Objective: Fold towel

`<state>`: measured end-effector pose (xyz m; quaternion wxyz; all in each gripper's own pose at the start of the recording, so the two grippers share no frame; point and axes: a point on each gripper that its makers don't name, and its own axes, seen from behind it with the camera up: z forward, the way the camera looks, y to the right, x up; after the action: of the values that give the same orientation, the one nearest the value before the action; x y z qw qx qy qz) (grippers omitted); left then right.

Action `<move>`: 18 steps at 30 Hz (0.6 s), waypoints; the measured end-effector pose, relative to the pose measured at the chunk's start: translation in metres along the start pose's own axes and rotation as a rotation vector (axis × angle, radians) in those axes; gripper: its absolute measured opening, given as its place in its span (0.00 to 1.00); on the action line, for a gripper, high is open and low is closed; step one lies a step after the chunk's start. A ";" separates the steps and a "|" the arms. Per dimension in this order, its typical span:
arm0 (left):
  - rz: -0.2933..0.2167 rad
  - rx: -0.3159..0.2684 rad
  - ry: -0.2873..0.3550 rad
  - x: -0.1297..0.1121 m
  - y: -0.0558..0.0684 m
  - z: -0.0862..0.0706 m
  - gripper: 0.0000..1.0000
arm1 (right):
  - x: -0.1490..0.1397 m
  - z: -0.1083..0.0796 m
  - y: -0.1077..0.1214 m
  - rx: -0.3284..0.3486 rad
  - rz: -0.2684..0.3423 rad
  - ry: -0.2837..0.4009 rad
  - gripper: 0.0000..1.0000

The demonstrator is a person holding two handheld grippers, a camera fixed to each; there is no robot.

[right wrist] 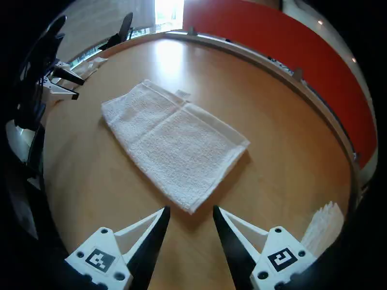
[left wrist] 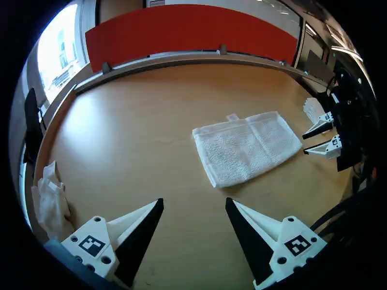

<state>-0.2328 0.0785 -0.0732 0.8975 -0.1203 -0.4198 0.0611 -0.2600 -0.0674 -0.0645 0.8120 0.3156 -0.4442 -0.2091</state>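
A white terry towel [left wrist: 246, 147] lies folded flat in a rectangle on the round wooden table [left wrist: 145, 130], with a small tag at its far edge. My left gripper [left wrist: 193, 200] hovers open over bare wood, a short way back from the towel. In the right gripper view the towel [right wrist: 174, 142] lies straight ahead, its near corner just in front of my right gripper [right wrist: 190, 209], which is open with nothing between its fingers. The right gripper [left wrist: 305, 145] also shows beside the towel's right end, and the left gripper [right wrist: 80, 90] beyond the towel's far left.
A red partition panel [left wrist: 193, 29] stands along the table's far rim. Crumpled white material [left wrist: 48, 198] lies at the left edge. A stack of white folded cloths [right wrist: 324, 224] sits near the right gripper. A bright window [left wrist: 58, 48] lies beyond the table.
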 end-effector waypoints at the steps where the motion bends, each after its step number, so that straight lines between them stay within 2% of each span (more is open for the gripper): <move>1: -0.003 0.002 -0.001 -0.001 -0.001 -0.001 0.95 | -0.001 0.000 0.000 0.004 0.000 -0.003 0.59; 4: -0.009 0.006 -0.003 -0.004 -0.003 -0.002 0.95 | -0.003 0.002 -0.001 0.015 0.001 -0.016 0.46; 7: -0.014 0.009 -0.003 -0.006 -0.004 -0.003 0.95 | -0.005 0.004 -0.001 0.021 0.000 -0.026 0.42; 13: -0.021 0.012 -0.004 -0.008 -0.006 -0.005 0.95 | -0.008 0.008 -0.001 0.030 -0.015 -0.044 0.41; 18: -0.024 0.014 -0.005 -0.010 -0.009 -0.006 0.95 | -0.009 0.012 -0.002 0.041 -0.027 -0.053 0.26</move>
<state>-0.2343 0.0667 -0.0820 0.8980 -0.1089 -0.4230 0.0538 -0.2750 -0.0671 -0.0664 0.7904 0.3325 -0.4654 -0.2194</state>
